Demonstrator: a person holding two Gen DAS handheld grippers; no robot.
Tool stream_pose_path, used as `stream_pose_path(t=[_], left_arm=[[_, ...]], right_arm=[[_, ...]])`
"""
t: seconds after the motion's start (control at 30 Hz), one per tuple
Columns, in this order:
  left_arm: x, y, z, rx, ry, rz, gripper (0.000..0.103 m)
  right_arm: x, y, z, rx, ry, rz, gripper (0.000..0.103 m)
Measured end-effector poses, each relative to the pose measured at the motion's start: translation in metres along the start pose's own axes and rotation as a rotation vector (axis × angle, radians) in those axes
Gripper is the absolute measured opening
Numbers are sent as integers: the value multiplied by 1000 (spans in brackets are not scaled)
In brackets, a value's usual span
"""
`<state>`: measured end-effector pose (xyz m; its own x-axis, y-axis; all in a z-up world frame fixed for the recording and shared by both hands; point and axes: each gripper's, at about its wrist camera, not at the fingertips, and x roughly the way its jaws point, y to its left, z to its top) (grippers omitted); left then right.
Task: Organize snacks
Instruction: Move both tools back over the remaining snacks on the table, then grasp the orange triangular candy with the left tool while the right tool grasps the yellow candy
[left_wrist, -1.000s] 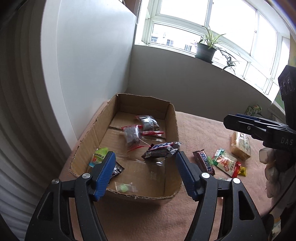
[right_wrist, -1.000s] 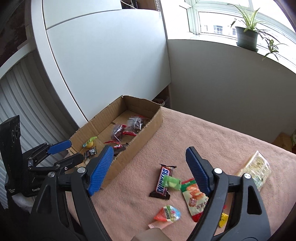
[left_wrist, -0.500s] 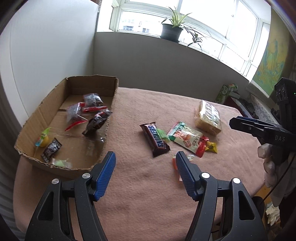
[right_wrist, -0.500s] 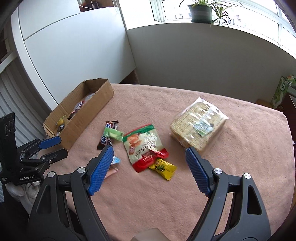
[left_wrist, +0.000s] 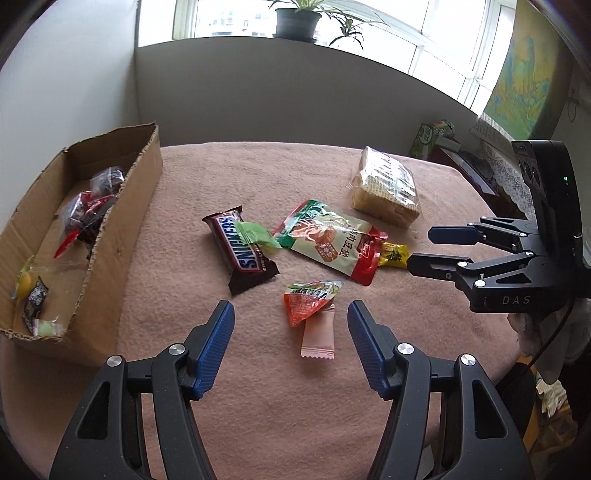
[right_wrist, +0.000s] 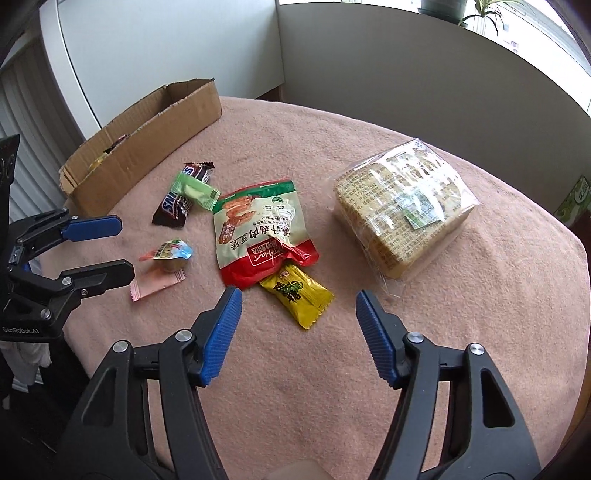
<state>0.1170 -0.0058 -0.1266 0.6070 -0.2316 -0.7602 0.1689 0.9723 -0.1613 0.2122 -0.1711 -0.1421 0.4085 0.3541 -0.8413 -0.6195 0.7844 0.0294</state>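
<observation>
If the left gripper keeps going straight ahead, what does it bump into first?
Probably the pink candy wrapper, which lies between the open left gripper fingers, with the orange jelly cup just beyond. Height above the table is hard to judge.

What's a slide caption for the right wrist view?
Open right gripper above a yellow candy packet, with loose snacks and a cardboard box beyond.

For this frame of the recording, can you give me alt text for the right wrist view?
The open right gripper hovers over a pink cloth, nearest a yellow candy and a red-and-green snack pouch, with a clear cracker pack to the right. Left: a Snickers bar, jelly cup, cardboard box and the open left gripper.
</observation>
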Motion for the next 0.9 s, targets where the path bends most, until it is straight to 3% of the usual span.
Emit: stream_pose_path(t=[0.07, 0.17, 0.37, 0.53, 0.73, 0.9], left_arm=[[5, -2, 1, 7, 10, 3, 63], [11, -3, 2, 12, 24, 7, 62], [25, -6, 4, 25, 51, 13, 59], [33, -8, 5, 31, 67, 18, 55], [38, -9, 7, 39, 76, 23, 48], [39, -8, 9, 35, 75, 11, 35]], right_arm=[[7, 2, 3, -28, 12, -2, 66], [16, 5, 6, -70, 33, -13, 57], [26, 11, 9, -127, 39, -19, 57], [28, 14, 8, -127, 37, 3, 41], [26, 14, 3, -118, 44, -4, 38], [20, 11, -5, -101, 47, -3, 29]])
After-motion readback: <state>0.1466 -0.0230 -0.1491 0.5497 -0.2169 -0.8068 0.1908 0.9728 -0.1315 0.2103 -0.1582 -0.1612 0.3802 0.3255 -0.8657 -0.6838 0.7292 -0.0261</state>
